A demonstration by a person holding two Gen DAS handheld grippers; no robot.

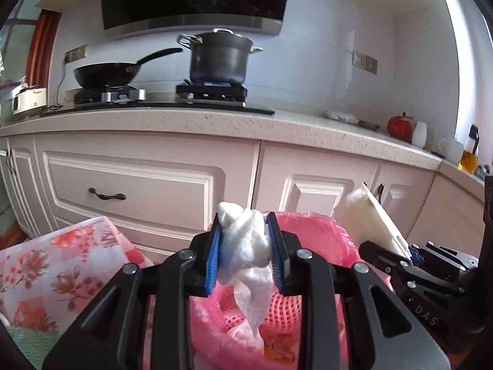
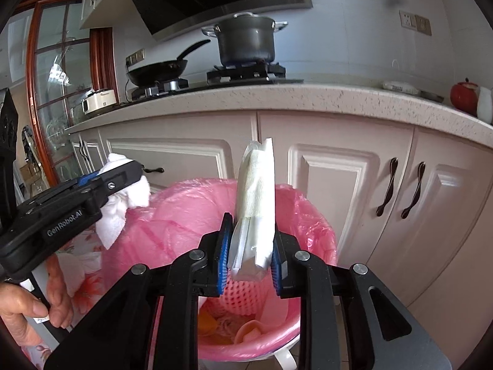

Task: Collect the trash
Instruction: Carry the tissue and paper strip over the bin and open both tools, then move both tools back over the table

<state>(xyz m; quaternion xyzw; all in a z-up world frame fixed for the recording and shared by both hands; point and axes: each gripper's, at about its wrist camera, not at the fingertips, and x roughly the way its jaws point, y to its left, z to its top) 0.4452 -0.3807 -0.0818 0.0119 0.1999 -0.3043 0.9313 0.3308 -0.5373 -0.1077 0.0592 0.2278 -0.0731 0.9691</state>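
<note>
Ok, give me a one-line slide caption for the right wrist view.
Right gripper holds a folded white packet over the pink-lined bin; left gripper brings crumpled tissue.

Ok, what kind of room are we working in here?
A home kitchen, by the look of it: a gas hob carrying a lidded stockpot and a wok, with a range hood above and panelled cabinets under the stone countertop.

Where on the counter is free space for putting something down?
Bare speckled stone countertop lies between the black gas hob and the red apple-shaped jar, beside a small white packet. The corner past the jar is crowded.
</note>
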